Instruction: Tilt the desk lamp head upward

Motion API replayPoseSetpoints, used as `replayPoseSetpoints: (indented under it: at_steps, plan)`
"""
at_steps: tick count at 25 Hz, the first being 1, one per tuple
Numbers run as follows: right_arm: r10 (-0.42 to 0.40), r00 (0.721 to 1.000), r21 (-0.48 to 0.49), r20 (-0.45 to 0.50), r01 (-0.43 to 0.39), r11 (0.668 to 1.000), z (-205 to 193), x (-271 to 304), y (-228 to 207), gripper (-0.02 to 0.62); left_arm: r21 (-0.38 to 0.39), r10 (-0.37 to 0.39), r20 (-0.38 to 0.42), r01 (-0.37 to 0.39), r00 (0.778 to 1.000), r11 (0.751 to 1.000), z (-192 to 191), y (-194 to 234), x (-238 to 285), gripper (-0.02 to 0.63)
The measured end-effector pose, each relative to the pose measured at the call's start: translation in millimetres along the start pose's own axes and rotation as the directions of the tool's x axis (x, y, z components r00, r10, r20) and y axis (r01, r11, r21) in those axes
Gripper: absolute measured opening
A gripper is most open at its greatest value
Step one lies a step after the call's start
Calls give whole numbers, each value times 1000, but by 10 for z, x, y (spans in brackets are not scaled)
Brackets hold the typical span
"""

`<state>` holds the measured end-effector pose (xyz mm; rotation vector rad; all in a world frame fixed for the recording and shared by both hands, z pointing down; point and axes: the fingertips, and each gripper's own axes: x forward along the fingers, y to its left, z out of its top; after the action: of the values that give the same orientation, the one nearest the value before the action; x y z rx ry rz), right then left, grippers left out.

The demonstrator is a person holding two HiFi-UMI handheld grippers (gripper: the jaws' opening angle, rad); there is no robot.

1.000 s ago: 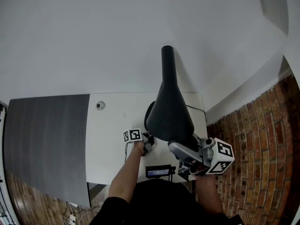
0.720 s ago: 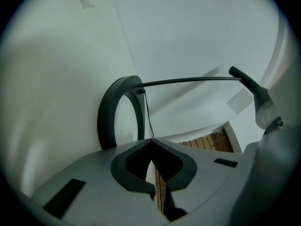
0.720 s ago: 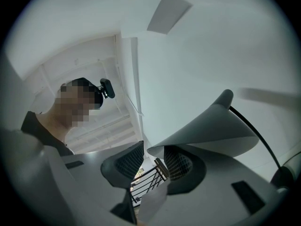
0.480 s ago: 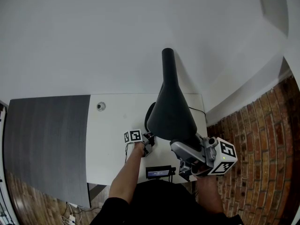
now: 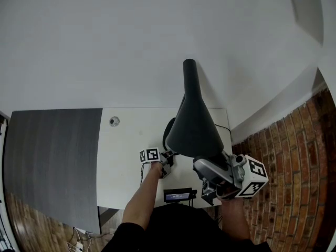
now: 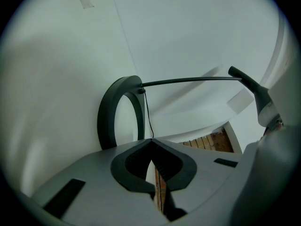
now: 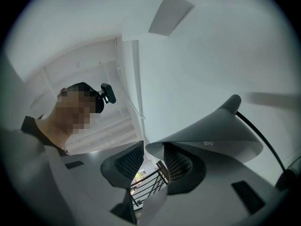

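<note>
A black desk lamp stands on the white desk [image 5: 126, 156]. Its cone-shaped lamp head [image 5: 194, 125] points its wide rim toward me, over the ring-shaped base [image 5: 168, 127]. My right gripper [image 5: 209, 167] is shut on the rim's near edge; in the right gripper view the lamp head's [image 7: 211, 131] thin rim lies between the jaws of the right gripper [image 7: 148, 157]. My left gripper [image 5: 169, 159] rests low on the desk just in front of the base, shut with nothing in it. Ahead of the left gripper [image 6: 151, 161] stand the ring base [image 6: 117, 112] and the thin lamp arm [image 6: 188, 80].
The lamp's cable [image 5: 220, 124] runs off the desk's right side. A small round grommet [image 5: 114, 121] sits at the desk's back left. A small black device with a screen [image 5: 178, 195] is at the front edge. A dark grey panel [image 5: 52, 161] adjoins the desk's left; brick floor [image 5: 294, 156] lies to the right.
My right gripper has shifted slightly right and toward me with the lamp head's rim, and the head's narrow end sits a little lower in the picture. The left gripper has stayed put.
</note>
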<state>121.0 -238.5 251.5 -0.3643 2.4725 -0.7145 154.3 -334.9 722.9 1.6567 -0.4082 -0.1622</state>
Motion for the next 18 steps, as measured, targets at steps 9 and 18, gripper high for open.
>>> replayPoseSetpoints:
  at_steps: [9,18]
  plan:
    - [8,1000,0,1,-8,1000,102,64,30,120,-1,-1,0,1,1000,1000,4,3,2,11]
    - [14,1000,3,16,-14,1000,214,123,43,120,0,-4,-2,4,1000,1000,2,2,21,11]
